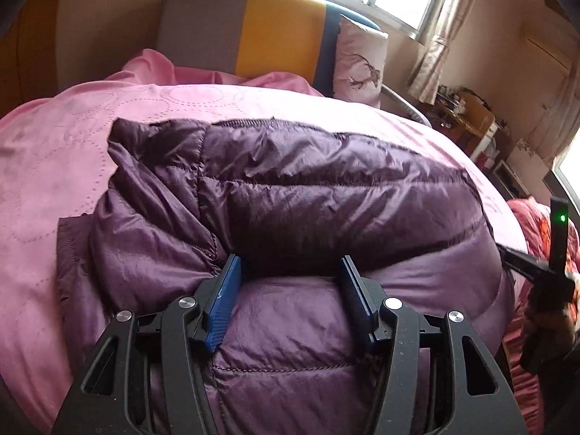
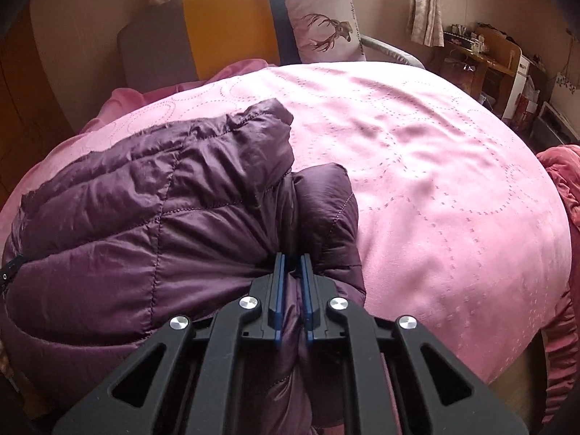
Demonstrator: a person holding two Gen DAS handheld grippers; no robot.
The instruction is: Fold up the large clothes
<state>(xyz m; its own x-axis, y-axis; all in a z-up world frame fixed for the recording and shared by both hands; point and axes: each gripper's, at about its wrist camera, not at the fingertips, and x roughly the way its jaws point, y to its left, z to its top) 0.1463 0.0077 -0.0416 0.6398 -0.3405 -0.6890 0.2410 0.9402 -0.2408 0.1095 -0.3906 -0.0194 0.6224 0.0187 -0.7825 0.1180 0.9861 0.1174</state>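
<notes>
A dark purple quilted down jacket (image 1: 308,188) lies partly folded on a pink bedspread (image 1: 54,166). My left gripper (image 1: 291,266) stands open over the jacket's near edge, its blue pads (image 1: 226,290) apart with puffy fabric bulging between them and no squeeze on it. In the right wrist view the jacket (image 2: 127,217) covers the left half of the bed. My right gripper (image 2: 293,264) is shut on a bunched fold of the jacket, fabric pinched between its blue pads (image 2: 278,290). The right gripper's body (image 1: 554,253) shows at the right edge of the left wrist view.
A grey, yellow and blue headboard (image 2: 224,29) stands behind the bed with a deer-print pillow (image 2: 322,25) against it. Pink bedspread (image 2: 453,181) stretches bare to the right. A red quilt (image 2: 562,188) hangs at the bed's right side. A cluttered wooden desk (image 2: 485,58) stands far right.
</notes>
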